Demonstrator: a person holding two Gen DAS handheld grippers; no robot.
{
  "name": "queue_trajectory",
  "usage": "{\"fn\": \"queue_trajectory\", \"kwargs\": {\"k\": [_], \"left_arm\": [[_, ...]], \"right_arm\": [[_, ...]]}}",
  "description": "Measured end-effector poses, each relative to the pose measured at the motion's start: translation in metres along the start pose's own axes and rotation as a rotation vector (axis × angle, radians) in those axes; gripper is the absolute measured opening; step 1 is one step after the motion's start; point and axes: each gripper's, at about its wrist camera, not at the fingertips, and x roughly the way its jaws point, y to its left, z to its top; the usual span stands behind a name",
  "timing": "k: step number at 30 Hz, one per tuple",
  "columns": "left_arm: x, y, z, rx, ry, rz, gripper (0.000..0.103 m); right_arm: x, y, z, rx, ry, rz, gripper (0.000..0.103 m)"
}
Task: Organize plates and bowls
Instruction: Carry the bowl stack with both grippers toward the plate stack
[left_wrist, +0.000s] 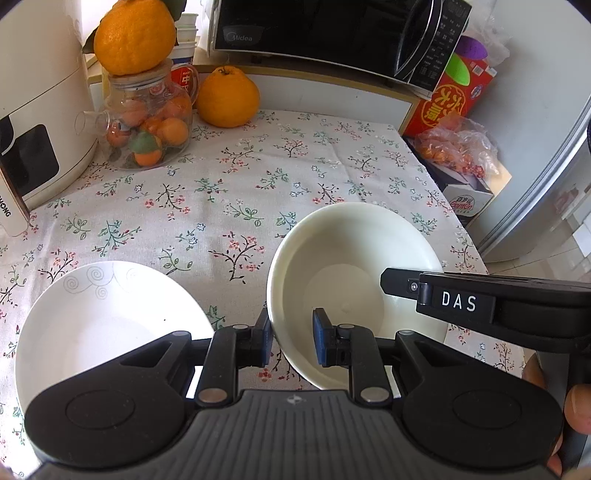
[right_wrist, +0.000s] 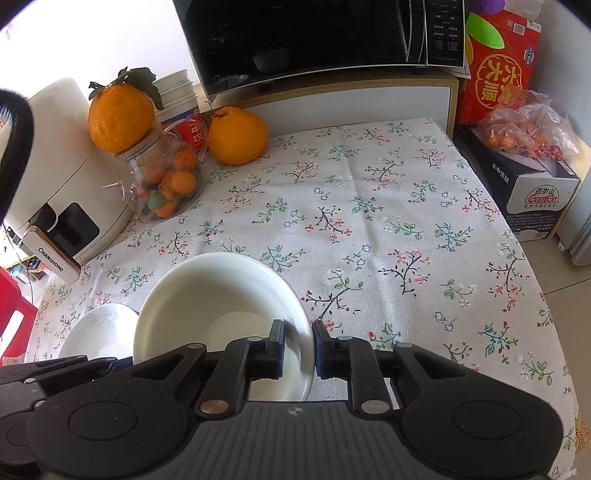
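Observation:
A cream bowl (left_wrist: 354, 266) is held tilted over the floral tablecloth (left_wrist: 229, 192). My left gripper (left_wrist: 291, 341) straddles its left rim, one pad outside and one inside, shut on the rim. My right gripper (right_wrist: 298, 349) is shut on the bowl's (right_wrist: 221, 295) right rim; it also shows in the left wrist view (left_wrist: 461, 299) reaching in from the right. A white plate (left_wrist: 107, 321) with grey swirls lies on the cloth to the bowl's left, also in the right wrist view (right_wrist: 99, 328).
A glass jar of small oranges (left_wrist: 147, 122) with a large orange (left_wrist: 135, 35) on top, another large orange (left_wrist: 227, 98), a white appliance (left_wrist: 37, 110) and a microwave (left_wrist: 332, 33) stand at the back. Boxes and a bag of fruit (left_wrist: 454, 147) sit off the table's right edge.

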Motion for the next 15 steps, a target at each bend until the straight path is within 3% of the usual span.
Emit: {"fn": "queue_trajectory", "kwargs": {"k": [15], "left_arm": [[-0.018, 0.028, 0.002, -0.062, -0.033, 0.023, 0.020]], "right_arm": [[0.000, 0.038, 0.006, -0.042, -0.032, 0.018, 0.014]]}}
